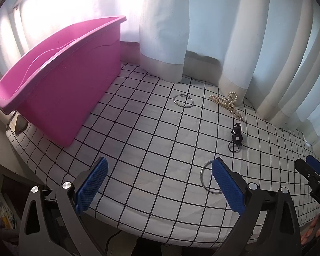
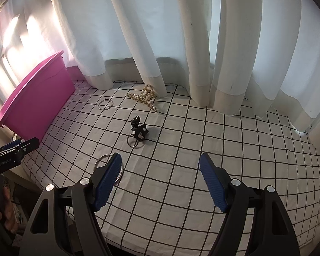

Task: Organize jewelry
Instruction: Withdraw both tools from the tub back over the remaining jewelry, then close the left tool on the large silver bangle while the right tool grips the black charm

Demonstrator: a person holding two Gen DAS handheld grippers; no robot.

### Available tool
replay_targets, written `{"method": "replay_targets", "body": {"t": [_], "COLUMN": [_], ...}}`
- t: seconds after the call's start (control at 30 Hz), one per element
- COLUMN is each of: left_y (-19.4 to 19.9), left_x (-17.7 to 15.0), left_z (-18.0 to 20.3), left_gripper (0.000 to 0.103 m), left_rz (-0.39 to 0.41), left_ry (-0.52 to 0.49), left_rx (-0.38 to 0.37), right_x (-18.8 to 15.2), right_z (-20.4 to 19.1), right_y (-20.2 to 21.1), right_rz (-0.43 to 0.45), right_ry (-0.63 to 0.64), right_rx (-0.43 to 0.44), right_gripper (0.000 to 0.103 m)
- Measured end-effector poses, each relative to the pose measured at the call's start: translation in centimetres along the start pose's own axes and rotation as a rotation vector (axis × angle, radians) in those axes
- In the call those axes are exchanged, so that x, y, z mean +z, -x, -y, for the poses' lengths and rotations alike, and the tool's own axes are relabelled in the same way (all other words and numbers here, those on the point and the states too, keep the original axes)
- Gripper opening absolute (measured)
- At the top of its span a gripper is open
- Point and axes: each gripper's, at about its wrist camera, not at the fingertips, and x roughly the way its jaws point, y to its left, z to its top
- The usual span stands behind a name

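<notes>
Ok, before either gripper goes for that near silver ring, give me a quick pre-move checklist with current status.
1. Left gripper open, nothing between its pads: ok.
2. Right gripper open and empty: ok.
3. Near silver ring lying flat on the checked cloth, partly hidden behind a left finger: ok.
4. Ring clear of the black hair tie: ok.
5. Pink bin upright, open top: ok.
6. Bin's inside free for drop-off: cannot tell, its floor is mostly hidden.
</notes>
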Motion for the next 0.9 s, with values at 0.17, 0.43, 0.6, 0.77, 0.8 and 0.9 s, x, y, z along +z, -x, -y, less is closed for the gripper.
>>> {"method": "replay_targets", "body": {"t": [0.17,0.43,0.6,0.77,0.8,0.9], "left_y": [-0.6,-1.4,-2.4,-3.9,-4.2,-5.4], "left_x": [-1.7,-6.2,-7.6,-8.1,-8.1,-8.1], "left_z": [1.4,5.5,7.6,9.1,9.4,10.0], "left_gripper": [0.096,0.096,0.096,0.096,0.096,0.096], "left_rz": [-0.015,-0.041,-0.048,-0.025,-0.019,-0.005], "left_ry": [0.096,0.286,0.359,0.361,0.354,0.348], "left_rx": [0.059,0.196,0.211,0.231,0.237,0.233], "right_x": [1.4,2.4,3.0,3.7,3.8,3.9], "right_z": [1.2,2.9,2.9,2.5,2.3,1.8], "right_y": [-2.2,-6.1,-7.9,-10.5,-11.0,-12.6], "right_rz": [-0.014,-0.079,-0.092,-0.091,-0.087,-0.075], "right_ry": [0.104,0.291,0.369,0.377,0.378,0.393], "right_rx": [0.094,0.293,0.366,0.415,0.423,0.439], "right_gripper": [0.072,0.072,0.072,0.072,0.072,0.072]}}
